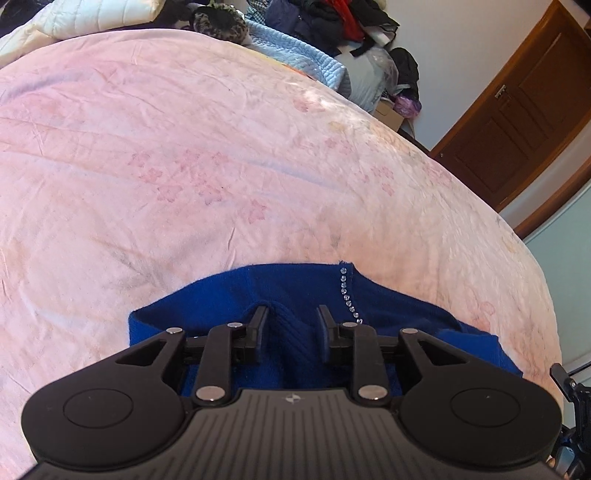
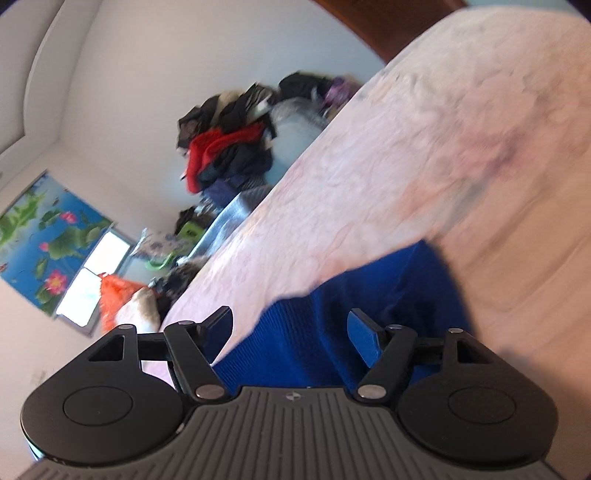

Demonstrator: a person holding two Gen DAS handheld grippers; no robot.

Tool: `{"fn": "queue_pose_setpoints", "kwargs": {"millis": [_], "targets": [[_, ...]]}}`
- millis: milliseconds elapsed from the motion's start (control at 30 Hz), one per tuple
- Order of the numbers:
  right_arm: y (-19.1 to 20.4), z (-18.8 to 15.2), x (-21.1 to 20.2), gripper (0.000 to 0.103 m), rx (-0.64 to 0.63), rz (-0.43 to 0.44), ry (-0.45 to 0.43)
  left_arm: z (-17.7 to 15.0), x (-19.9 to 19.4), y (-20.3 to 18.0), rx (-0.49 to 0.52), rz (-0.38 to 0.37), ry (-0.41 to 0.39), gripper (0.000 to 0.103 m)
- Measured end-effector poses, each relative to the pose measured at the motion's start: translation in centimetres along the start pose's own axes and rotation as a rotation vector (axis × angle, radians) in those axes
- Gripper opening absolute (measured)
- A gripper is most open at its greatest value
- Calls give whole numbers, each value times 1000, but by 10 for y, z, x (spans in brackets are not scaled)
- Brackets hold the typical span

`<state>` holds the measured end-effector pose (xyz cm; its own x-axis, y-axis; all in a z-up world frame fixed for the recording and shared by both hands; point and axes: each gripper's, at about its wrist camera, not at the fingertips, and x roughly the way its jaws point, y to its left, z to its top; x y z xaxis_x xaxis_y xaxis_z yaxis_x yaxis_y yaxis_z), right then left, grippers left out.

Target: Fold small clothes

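Note:
A small royal-blue knit garment (image 1: 303, 291) with a short row of rhinestones (image 1: 347, 295) lies on a pink flowered bedspread (image 1: 184, 155). My left gripper (image 1: 291, 314) is low over its near part, jaws open, with a ribbed fold of the knit (image 1: 291, 339) between the fingers. In the right wrist view the same garment (image 2: 369, 302) lies under my right gripper (image 2: 290, 319), whose jaws stand wide open and hold nothing. That view is tilted and blurred.
A heap of dark and red clothes (image 1: 325, 18) and a light-blue quilt (image 1: 291, 51) sit beyond the bed's far side, with a white duvet (image 1: 74, 18) at the far left. A brown wooden door (image 1: 524, 110) is at the right. A lotus picture (image 2: 48, 236) hangs on the wall.

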<state>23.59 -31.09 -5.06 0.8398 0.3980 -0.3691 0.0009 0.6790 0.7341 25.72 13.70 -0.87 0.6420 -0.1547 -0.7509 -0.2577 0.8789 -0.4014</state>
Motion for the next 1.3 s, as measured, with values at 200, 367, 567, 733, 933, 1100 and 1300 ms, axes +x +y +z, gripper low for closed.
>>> {"fn": "queue_pose_setpoints", "kwargs": {"millis": [200, 367, 567, 733, 933, 1100, 1300], "targets": [[29, -14, 11, 77, -170, 106, 118, 0, -15, 3, 17, 92, -99, 26], [33, -26, 29, 81, -294, -131, 129, 4, -25, 12, 23, 169, -156, 26], [45, -33, 22, 81, -308, -55, 94, -14, -31, 2, 171, 173, -125, 27], [83, -60, 56, 86, -277, 216, 358, -44, -40, -15, 324, 122, -95, 27], [111, -86, 116, 93, -143, 280, 509, -77, -43, -30, 483, 170, -103, 27], [136, -107, 154, 91, -16, 366, 605, -74, -25, -34, 542, 209, -105, 27], [138, -76, 122, 99, 29, 469, 357, -46, -13, -20, 399, 299, -137, 27]]}}
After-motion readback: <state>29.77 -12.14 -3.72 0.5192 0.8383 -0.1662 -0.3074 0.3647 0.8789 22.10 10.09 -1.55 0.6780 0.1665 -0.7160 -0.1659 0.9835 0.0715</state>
